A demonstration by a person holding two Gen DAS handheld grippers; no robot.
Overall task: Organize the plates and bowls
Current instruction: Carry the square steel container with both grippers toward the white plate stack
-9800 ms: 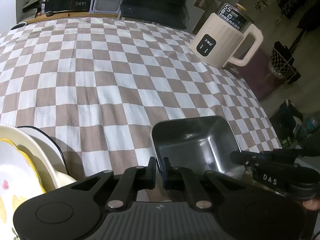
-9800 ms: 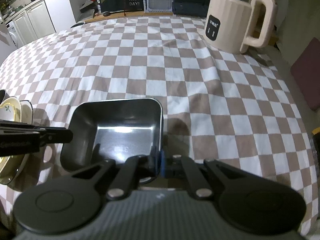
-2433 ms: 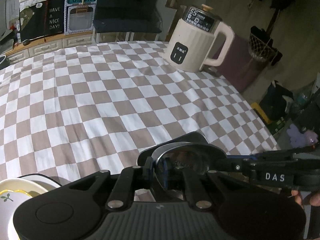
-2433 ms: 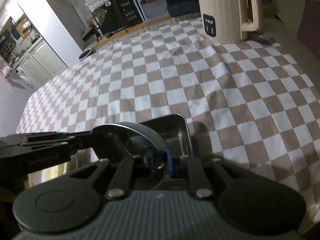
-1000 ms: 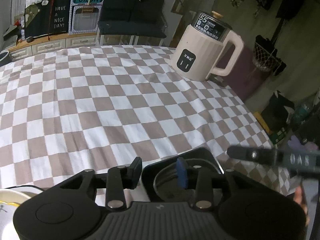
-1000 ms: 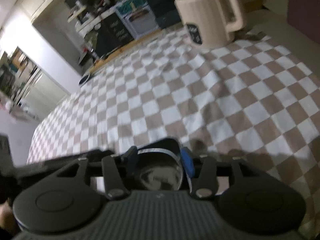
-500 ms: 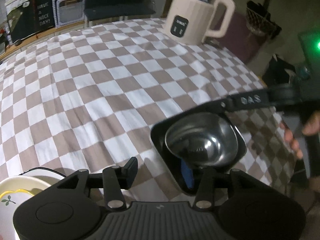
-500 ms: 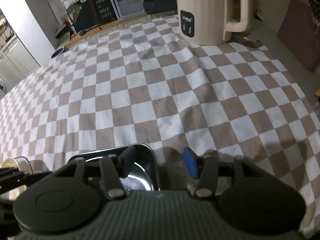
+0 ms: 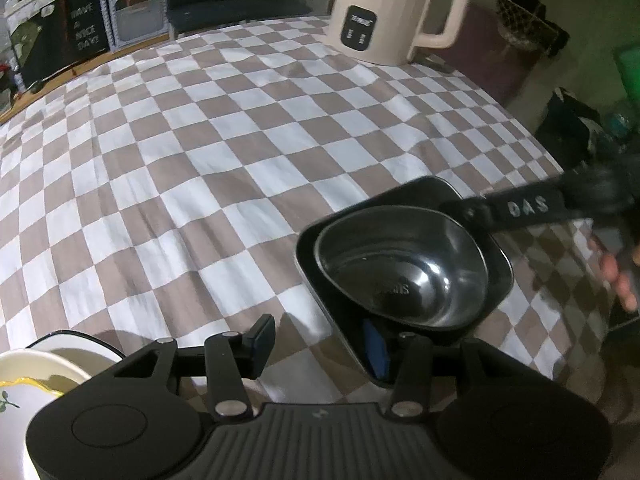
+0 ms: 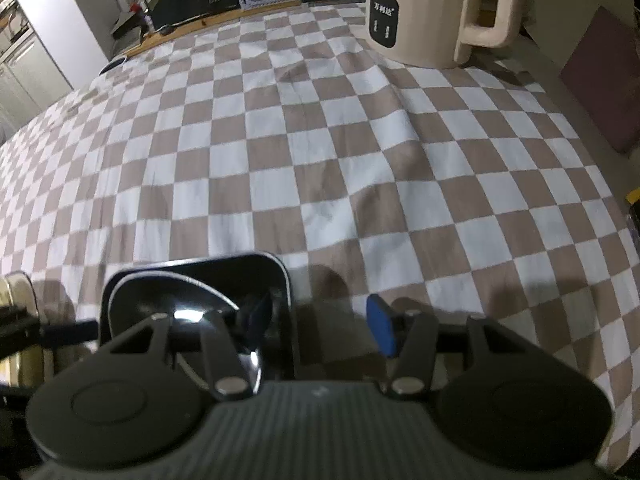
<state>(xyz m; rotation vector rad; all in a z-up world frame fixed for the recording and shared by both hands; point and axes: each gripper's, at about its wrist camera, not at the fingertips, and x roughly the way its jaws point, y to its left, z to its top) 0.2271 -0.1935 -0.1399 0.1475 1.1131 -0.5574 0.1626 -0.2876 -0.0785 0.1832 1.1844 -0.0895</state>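
Note:
A round steel bowl (image 9: 404, 264) sits nested inside a square steel tray (image 9: 498, 258) on the checkered cloth. My left gripper (image 9: 320, 342) is open, its fingers astride the tray's near-left rim, holding nothing. My right gripper (image 10: 322, 326) is open; its left finger hangs over the bowl (image 10: 188, 312) and tray (image 10: 276, 272), its right finger over bare cloth. The right gripper's arm (image 9: 524, 210) crosses the tray's far right corner in the left wrist view. Stacked white and cream plates (image 9: 40, 372) lie at the lower left.
A cream electric kettle (image 9: 390, 16) (image 10: 436, 8) stands at the far right of the table. The checkered tablecloth (image 9: 200, 152) covers the whole table. The table's right edge drops to bags on the floor (image 9: 576, 128). A sign and cabinets stand behind the far edge.
Both grippers were shut on the bowl's rim and lowered it into the tray. Both have opened and let go; the bowl now rests in the tray.

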